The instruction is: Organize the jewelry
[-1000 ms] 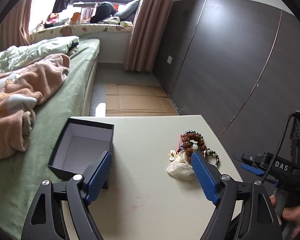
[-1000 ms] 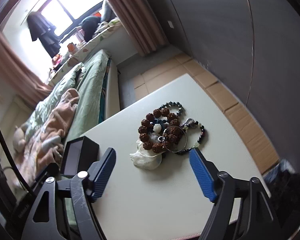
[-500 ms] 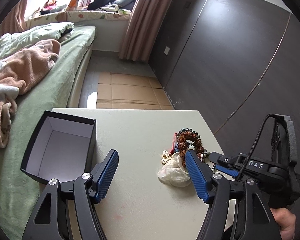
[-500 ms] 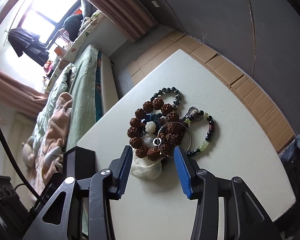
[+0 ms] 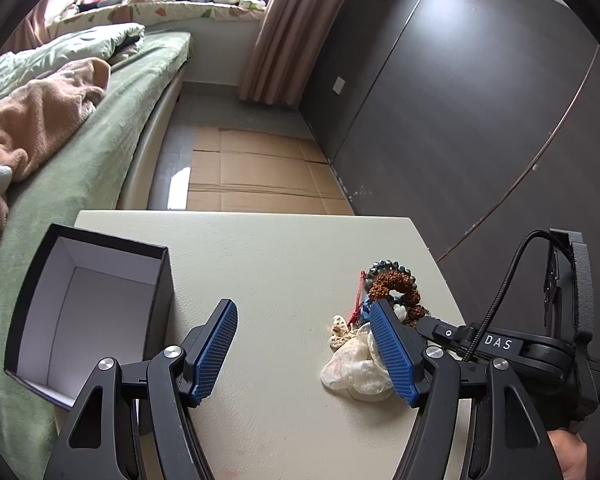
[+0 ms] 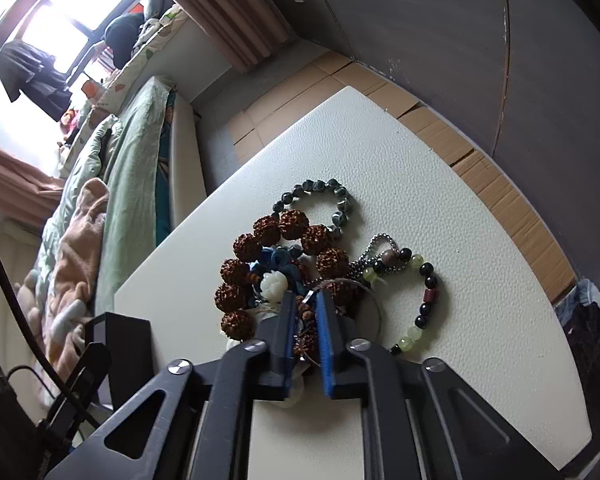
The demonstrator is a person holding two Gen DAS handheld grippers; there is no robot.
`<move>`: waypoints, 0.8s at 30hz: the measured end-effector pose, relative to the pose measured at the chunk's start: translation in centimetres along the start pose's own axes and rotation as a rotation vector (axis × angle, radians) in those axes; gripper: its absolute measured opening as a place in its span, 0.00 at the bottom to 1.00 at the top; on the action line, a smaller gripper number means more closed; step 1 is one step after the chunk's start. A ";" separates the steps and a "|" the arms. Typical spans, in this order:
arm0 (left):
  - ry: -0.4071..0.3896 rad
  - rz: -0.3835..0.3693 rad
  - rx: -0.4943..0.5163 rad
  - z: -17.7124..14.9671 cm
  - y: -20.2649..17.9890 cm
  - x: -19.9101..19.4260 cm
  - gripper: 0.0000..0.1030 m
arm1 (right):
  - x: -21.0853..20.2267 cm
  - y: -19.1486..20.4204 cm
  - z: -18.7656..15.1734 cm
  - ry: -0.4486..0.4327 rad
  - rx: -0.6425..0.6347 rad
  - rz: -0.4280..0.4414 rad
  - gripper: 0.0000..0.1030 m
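Observation:
A pile of jewelry lies on the white table (image 5: 284, 264): a brown seed-bead bracelet (image 6: 260, 232), a grey bead bracelet (image 6: 332, 196), a green-and-black bead bracelet (image 6: 424, 300), a thin silver ring (image 6: 374, 300) and a white pouch (image 5: 352, 368). My right gripper (image 6: 306, 300) is shut down on the pile, pinching the brown beads and the silver ring's clasp. It also shows in the left wrist view (image 5: 500, 344). My left gripper (image 5: 304, 340) is open and empty above the table, between the pile and an open black box (image 5: 88, 312).
The black box (image 6: 120, 344) stands at the table's left edge, beside a bed with green cover (image 5: 80, 160). A dark wall panel (image 5: 460, 120) runs along the right. Cardboard sheets (image 5: 252, 176) lie on the floor beyond the table.
My right gripper has moved forward onto the jewelry pile and closed its jaws from wide open to pinched. My left gripper has drifted slightly, still open.

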State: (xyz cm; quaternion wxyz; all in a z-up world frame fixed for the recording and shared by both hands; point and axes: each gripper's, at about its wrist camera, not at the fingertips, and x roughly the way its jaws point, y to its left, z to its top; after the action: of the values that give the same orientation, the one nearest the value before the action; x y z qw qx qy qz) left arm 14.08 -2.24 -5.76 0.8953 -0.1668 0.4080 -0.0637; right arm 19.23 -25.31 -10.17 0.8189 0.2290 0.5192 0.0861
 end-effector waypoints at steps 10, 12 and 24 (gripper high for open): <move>0.030 -0.032 0.015 0.9 -0.8 2.9 0.68 | -3.3 0.0 1.7 -0.115 0.040 0.093 0.04; 0.037 -0.045 0.020 1.0 -1.2 3.5 0.68 | -3.8 -0.1 2.0 -0.138 0.055 0.109 0.04; 0.109 -0.101 0.096 0.1 -4.4 6.7 0.59 | -5.2 -1.9 2.7 -0.176 0.140 0.135 0.04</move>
State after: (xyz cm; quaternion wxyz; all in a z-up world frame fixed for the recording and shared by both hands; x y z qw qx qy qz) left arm 18.64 -8.05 -8.91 0.8744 -0.1403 0.4438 -0.1371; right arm 19.16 -29.74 -5.88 0.8357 0.3266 0.4334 0.0842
